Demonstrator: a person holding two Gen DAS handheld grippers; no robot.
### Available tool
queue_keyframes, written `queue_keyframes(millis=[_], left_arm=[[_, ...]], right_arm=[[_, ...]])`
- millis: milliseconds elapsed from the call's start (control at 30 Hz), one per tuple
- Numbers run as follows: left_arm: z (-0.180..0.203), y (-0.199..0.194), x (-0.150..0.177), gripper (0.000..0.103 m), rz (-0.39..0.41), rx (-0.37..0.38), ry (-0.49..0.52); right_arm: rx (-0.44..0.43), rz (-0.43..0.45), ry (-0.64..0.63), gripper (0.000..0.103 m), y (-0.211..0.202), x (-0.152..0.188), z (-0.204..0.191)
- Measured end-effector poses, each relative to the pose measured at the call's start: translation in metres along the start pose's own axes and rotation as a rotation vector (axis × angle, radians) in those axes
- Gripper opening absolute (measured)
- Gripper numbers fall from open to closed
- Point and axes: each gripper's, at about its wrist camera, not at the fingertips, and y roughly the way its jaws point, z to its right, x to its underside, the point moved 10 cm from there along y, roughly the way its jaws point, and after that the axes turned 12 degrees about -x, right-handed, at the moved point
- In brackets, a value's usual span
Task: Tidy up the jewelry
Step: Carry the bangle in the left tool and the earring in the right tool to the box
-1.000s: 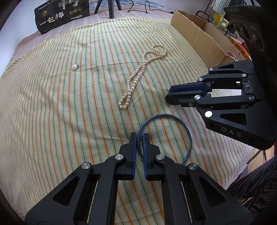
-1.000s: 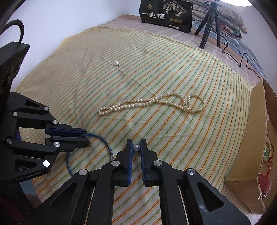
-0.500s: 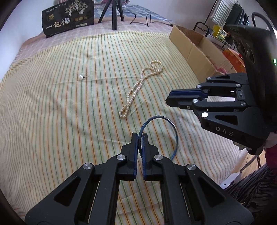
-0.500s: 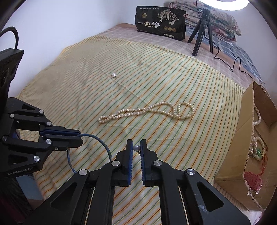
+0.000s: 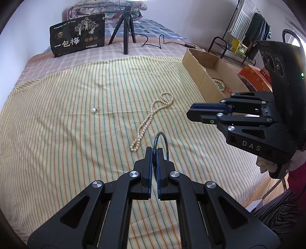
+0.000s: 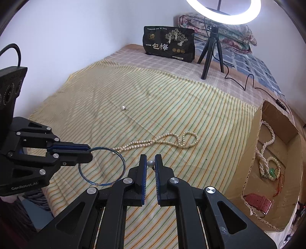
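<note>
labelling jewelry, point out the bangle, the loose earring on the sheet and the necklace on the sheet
bangle (image 6: 122, 162), right wrist view, right rim
earring (image 5: 93, 110), left wrist view, pearl
necklace (image 6: 145, 144), right wrist view, middle strand

Ahead of me a black bag (image 6: 169, 44) stands beside a tripod (image 6: 211, 49) under a ring light (image 6: 222, 11), quilts (image 6: 231, 34) behind.

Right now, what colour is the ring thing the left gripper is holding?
Blue. The thin bangle shows best in the right wrist view.
</note>
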Motion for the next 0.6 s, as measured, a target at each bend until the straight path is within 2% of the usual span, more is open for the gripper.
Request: queue_keyframes(millis=[300,600], left_arm=[[0.008,-0.018,-0.021,0.001,0.054,0.018,-0.005],[0.034,-0.037,-0.055,0.001,0.125,0.058,0.003]], right_arm=[[0.023,0.072,0.025,0.007,-0.028,-0.015,0.015],[0.072,0.154,0.093,0.007,-0.063,-0.026,0.052]])
